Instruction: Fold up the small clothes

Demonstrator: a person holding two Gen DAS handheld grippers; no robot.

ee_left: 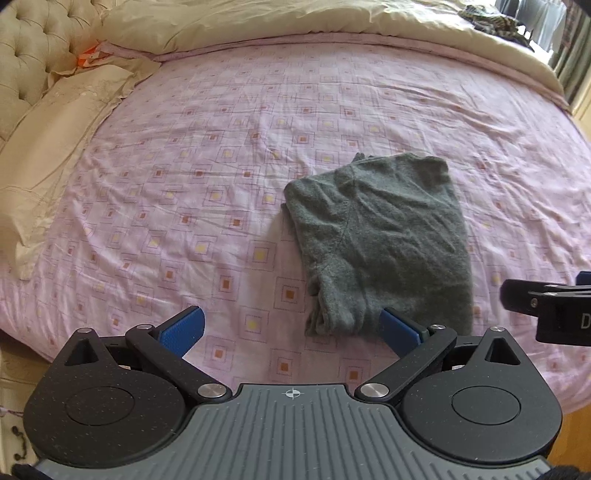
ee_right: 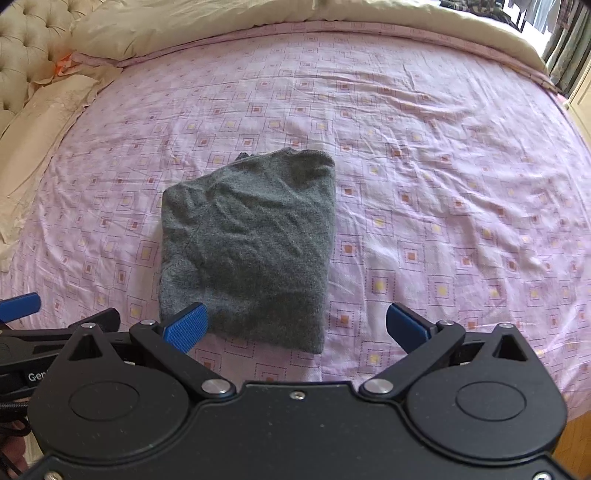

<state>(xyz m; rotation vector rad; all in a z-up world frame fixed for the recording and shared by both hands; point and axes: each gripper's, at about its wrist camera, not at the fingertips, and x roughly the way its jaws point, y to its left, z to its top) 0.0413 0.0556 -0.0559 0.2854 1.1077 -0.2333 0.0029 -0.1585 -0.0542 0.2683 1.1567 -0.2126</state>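
Observation:
A dark grey knitted garment lies folded into a compact rectangle on the pink patterned bedsheet. In the right wrist view the same garment sits left of centre. My left gripper is open above the near edge of the bed, its right blue pad close to the garment's near left corner, holding nothing. My right gripper is open too, with the garment's near edge between its pads and nothing gripped. The right gripper's body shows at the right edge of the left wrist view.
Cream pillows and a tufted headboard lie at the left. A cream duvet is bunched along the far side of the bed. Dark patterned cloth sits at the far right corner. Wooden floor shows at the near right.

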